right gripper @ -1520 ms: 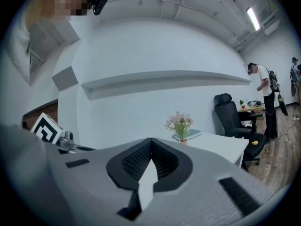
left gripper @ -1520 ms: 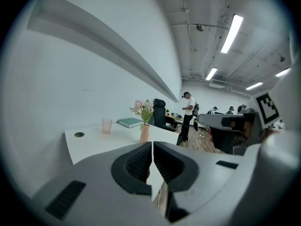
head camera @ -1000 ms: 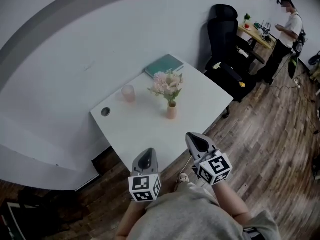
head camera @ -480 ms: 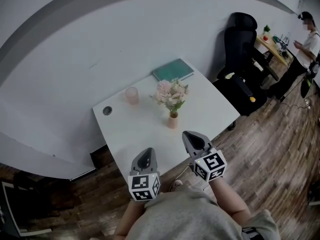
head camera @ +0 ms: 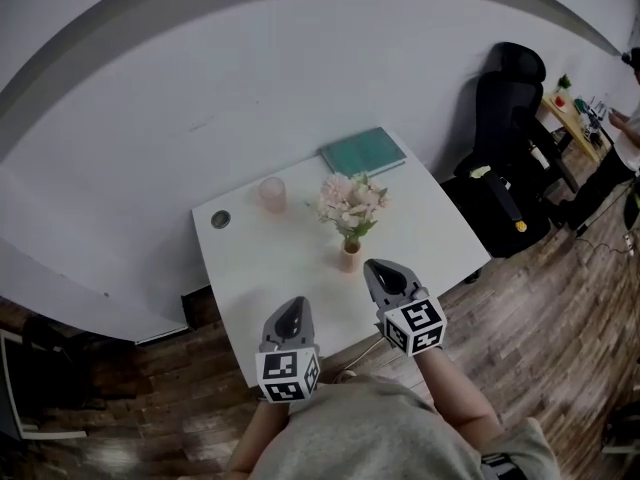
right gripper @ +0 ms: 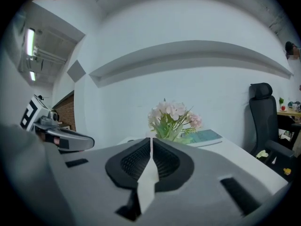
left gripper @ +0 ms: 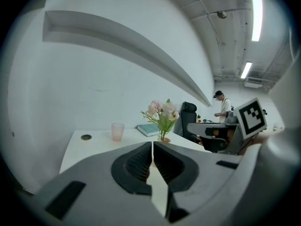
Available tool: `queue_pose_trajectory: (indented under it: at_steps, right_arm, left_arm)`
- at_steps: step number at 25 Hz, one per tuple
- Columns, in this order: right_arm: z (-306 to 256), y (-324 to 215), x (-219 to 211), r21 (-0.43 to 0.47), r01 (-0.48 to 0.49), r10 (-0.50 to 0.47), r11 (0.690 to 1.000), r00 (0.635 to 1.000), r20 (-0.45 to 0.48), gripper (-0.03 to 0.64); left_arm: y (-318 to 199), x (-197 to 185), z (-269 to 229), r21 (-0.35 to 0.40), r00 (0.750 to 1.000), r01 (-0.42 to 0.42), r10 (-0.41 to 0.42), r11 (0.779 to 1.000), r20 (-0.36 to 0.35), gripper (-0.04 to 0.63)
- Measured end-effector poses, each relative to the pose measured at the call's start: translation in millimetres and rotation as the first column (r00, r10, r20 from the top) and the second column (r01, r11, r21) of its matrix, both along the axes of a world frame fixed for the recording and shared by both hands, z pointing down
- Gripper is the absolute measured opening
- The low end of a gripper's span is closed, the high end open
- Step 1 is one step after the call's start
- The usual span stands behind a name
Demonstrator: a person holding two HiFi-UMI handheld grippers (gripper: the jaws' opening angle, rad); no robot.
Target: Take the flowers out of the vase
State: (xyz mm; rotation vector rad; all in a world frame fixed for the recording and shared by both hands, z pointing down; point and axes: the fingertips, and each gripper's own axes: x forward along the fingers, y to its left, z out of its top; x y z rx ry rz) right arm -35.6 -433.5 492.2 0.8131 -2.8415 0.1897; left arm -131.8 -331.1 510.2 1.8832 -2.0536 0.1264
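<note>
Pink and white flowers with green leaves stand upright in a small tan vase at the middle of the white table. My right gripper hovers just right of the vase and a little nearer me. Its jaws have just eased apart to a thin slit, with nothing between them. My left gripper is shut and empty over the table's near edge. In the left gripper view the flowers and vase lie ahead beyond the left gripper. In the right gripper view the flowers rise close behind the right gripper, which hides the vase.
A pink cup and a round cable hole sit at the table's back left, and a teal book lies at its far corner. A black office chair stands right of the table. A person stands by a far desk.
Both grippers have come forward to the table. The right one now sits close beside the vase, and the left one reaches over the near edge.
</note>
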Motion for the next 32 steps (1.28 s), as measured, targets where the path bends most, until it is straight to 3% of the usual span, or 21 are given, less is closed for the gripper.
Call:
queue_pose_trajectory:
  at_steps: [17,32]
  right_arm:
    - [40.7,-56.9,-36.4,-0.032,0.083,-0.085,0.996,0.994,-0.073,0.149]
    - [61.2,-73.3,-63.5,-0.056,0.099,-0.104,0.994,0.990,-0.100,0.195]
  left_arm:
    - [-5.0,-22.6,18.5,-0.045,0.992,0.129,-0.129,0.991,0.005,0.012]
    - [3.5,-29.2,29.0,-0.080,0.981,0.192,-0.193,0.978,0.004,0.012]
